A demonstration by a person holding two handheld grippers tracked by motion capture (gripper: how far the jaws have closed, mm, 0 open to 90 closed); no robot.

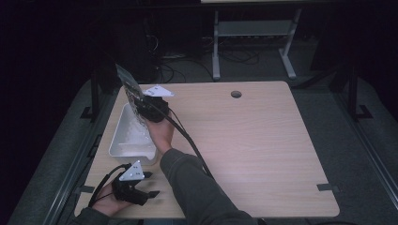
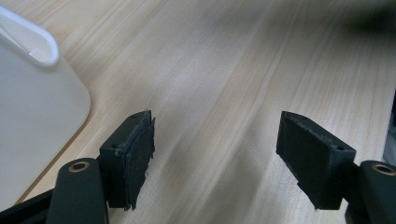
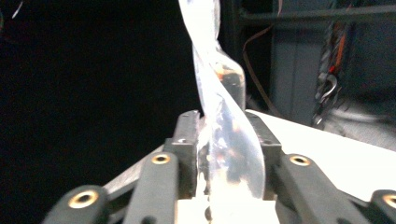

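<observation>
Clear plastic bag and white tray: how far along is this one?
Done: the right gripper is shut on the clear plastic bag, raised over the far end of the white tray. In hand: holding the bag above the tray. Left: apparently setting it down; the left gripper waits open and empty over the table.

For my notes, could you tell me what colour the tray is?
White; the tray shows best in the high view.

Your right gripper (image 3: 227, 154) has its jaws clamped on a clear plastic bag (image 3: 219, 107), which twists upward between them against a dark background.
</observation>
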